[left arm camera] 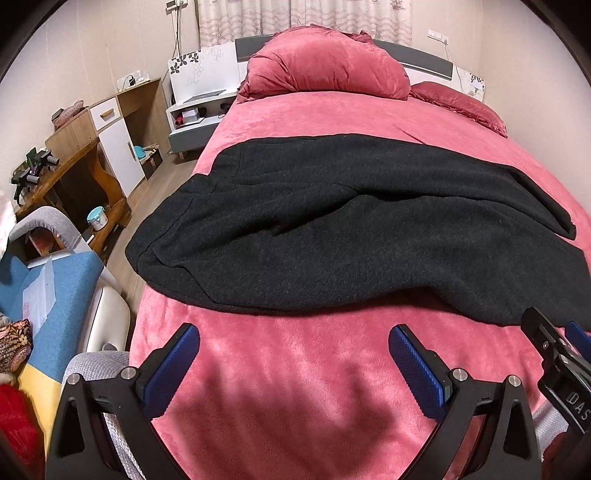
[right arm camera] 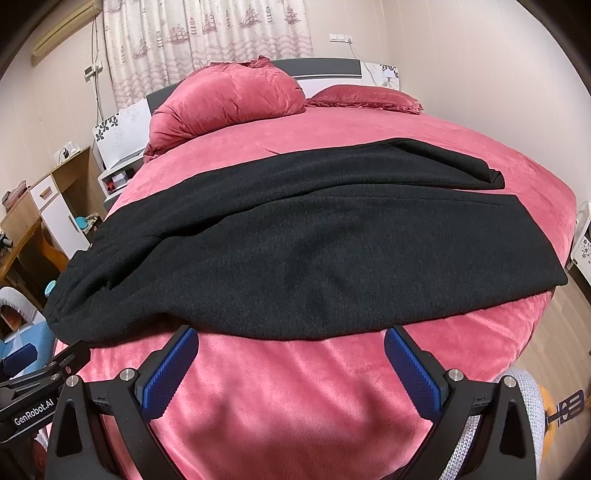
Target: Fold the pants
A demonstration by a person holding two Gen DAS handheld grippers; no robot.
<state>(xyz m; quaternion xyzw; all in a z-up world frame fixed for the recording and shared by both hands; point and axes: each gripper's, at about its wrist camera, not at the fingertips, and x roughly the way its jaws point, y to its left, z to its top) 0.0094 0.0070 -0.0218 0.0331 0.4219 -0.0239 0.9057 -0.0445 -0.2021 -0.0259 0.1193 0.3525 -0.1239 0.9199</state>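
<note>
pink bed (left arm camera: 295, 369) | bunched pink duvet (left arm camera: 325, 66) | pillow (left arm camera: 458, 103) | wooden desk (left arm camera: 74, 173) | curtain (right arm camera: 207, 33)

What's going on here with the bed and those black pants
A person holds a two-finger gripper in each hand over a pink bed. Dark pants lie spread across it, one leg partly over the other, not yet neatly folded. The left gripper and right gripper are both open and empty, poised just short of the near edge of the pants. Neither is touching the fabric.
</note>
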